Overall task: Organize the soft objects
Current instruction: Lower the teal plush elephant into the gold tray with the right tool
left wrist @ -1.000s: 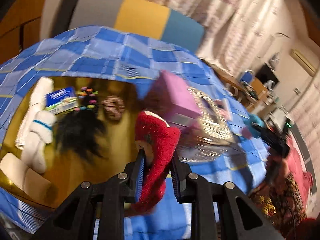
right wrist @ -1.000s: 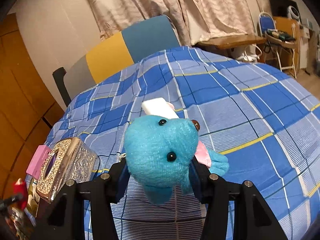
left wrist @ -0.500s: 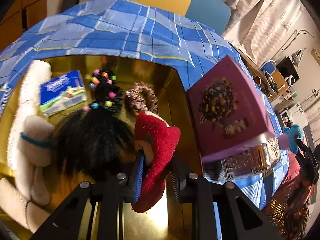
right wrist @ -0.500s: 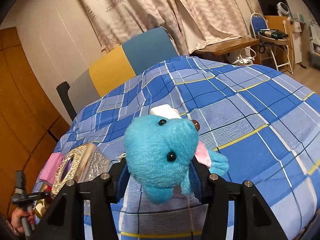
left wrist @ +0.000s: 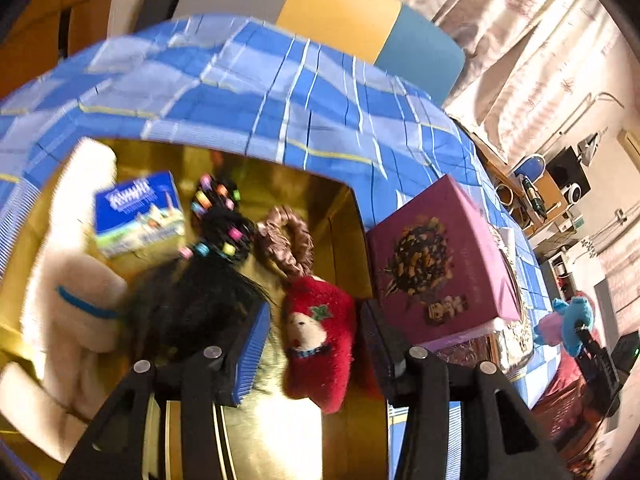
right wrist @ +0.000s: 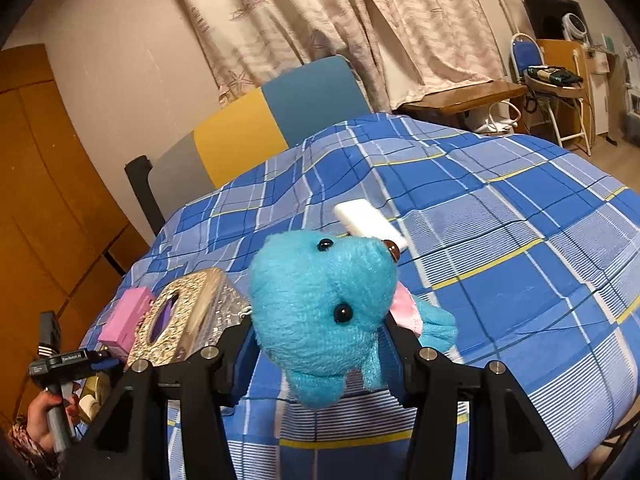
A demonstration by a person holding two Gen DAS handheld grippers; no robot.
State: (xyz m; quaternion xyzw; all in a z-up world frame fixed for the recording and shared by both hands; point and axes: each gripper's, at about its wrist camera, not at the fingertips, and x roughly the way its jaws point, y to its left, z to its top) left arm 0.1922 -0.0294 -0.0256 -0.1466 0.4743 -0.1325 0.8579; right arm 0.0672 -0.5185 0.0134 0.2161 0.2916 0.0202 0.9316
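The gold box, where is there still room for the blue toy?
The gold box is crowded at its left and back: white plush, tissue pack, black hair, scrunchie. Bare floor shows at the near end, below the red plush. The blue toy could go there.

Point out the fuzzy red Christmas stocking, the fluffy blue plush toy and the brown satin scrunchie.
Fuzzy red Christmas stocking (left wrist: 320,344): left wrist view, its middle.
Fluffy blue plush toy (right wrist: 320,312): right wrist view, its face.
Brown satin scrunchie (left wrist: 294,246): left wrist view, its right side.
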